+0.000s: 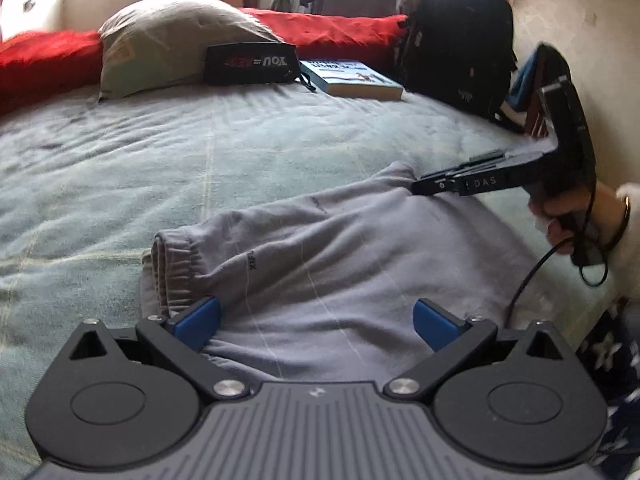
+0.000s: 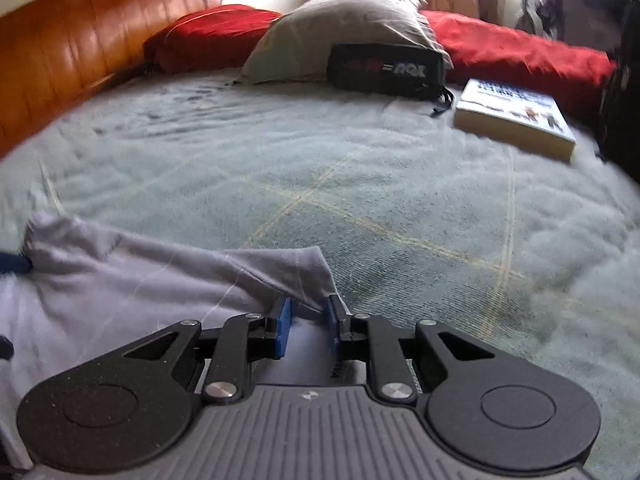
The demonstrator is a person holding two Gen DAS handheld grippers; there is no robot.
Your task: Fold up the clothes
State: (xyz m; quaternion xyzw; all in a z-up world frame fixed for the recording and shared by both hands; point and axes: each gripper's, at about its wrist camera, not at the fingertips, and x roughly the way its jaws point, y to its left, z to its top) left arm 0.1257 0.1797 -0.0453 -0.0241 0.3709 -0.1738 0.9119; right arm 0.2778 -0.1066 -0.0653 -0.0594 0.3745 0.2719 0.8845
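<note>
A grey garment point(image 1: 340, 248) lies crumpled on the pale green bedspread point(image 1: 120, 168), its elastic cuff point(image 1: 176, 264) at the near left. My left gripper point(image 1: 316, 320) hovers over the garment's near part, open, with its blue pads point(image 1: 198, 318) wide apart and nothing pinched between them. Held by a hand point(image 1: 560, 220) at the right, my right gripper point(image 1: 420, 189) pinches the garment's far corner point(image 1: 396, 172). In the right wrist view the right gripper point(image 2: 308, 322) is shut on a fold of the grey garment point(image 2: 160, 280), and the cloth rises to a peak point(image 2: 312, 260) above the pads.
At the far side of the bed lie a beige pillow point(image 1: 168, 40), a black pouch point(image 1: 252, 62), a book point(image 1: 356, 80) and red cushions point(image 1: 340, 32). A black backpack point(image 1: 460, 40) leans by the right wall. An orange headboard point(image 2: 72, 60) runs along the left.
</note>
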